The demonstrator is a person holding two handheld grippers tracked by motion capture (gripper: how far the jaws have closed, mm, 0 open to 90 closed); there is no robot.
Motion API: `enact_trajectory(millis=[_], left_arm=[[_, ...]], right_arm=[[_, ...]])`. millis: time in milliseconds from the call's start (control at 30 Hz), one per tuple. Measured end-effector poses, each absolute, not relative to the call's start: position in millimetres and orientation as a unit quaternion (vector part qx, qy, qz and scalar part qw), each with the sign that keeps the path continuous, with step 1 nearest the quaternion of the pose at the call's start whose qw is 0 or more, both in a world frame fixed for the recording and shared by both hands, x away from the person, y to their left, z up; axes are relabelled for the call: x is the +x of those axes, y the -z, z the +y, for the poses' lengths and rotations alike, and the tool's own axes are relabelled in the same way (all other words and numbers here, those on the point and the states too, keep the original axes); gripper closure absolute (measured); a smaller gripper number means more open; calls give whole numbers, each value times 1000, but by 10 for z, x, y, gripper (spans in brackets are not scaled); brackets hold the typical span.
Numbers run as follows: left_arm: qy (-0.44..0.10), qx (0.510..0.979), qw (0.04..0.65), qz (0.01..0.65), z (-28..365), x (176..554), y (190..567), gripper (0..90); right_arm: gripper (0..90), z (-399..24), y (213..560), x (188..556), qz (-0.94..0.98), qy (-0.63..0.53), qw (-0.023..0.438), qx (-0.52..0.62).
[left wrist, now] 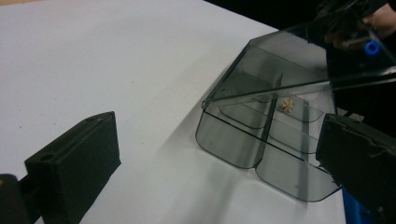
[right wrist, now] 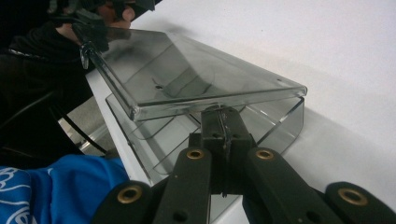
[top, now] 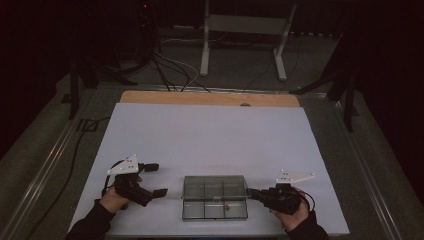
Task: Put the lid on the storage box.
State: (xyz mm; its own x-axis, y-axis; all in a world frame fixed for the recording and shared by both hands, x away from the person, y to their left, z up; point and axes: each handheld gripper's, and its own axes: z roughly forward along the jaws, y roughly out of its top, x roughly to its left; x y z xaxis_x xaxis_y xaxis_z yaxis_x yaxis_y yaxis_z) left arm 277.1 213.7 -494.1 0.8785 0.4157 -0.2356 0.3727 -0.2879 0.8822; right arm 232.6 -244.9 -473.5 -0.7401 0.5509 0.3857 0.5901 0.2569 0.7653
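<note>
A clear grey compartment box (top: 215, 209) lies near the front edge of the white sheet. Its hinged lid (right wrist: 187, 74) is tilted up a little on the side toward my right gripper. A small tan object (left wrist: 286, 105) rests in one compartment. My right gripper (right wrist: 219, 116) is shut, its joined tips wedged under the lid's raised edge at the box's right side (top: 251, 192). My left gripper (top: 156, 179) is open just left of the box, apart from it. In the left gripper view its wide jaws (left wrist: 217, 140) frame the box's near corner without touching.
The white sheet (top: 210, 135) covers a wooden table whose back strip (top: 210, 98) shows. A white metal stand (top: 240, 30) and cables (top: 170, 70) sit on the dark floor beyond. Blue cloth (right wrist: 56, 186) shows by the table's front edge.
</note>
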Motion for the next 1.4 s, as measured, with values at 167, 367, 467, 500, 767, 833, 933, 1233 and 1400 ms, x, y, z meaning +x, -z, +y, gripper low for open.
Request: enact_trajectory(millis=[167,367,467,500,767,833,933,1233,1400], left_arm=[[-18,800,547,246,2141,2775,4943,15],[-17,801,546,246,2132,2774,4949,15],[-15,801,546,246,2130,2773,4950,15],[-15,800,546,246,2130,2774,4950,15],[-15,800,548,245,2133,2774,4949,15],[-15,800,547,246,2132,2774,4951,15],[-13,800,547,245,2130,2774,4953,15],[-11,800,547,244,2127,2776,4957,15],[-10,800,548,244,2124,2776,4960,15]], right_arm=[[900,-2447,4763,2299,-801,480,16,-358],[900,-2436,4790,2282,-809,469,12,-355],[900,-2416,4806,2260,-819,454,0,-351],[900,-2411,4807,2253,-821,451,-5,-349],[900,-2356,4807,2214,-842,420,-52,-334],[900,-2340,4809,2207,-846,414,-58,-331],[900,-2315,4809,2191,-853,402,-74,-324],[900,-2268,4809,2163,-866,379,-104,-311],[900,-2234,4820,2149,-873,363,-121,-302]])
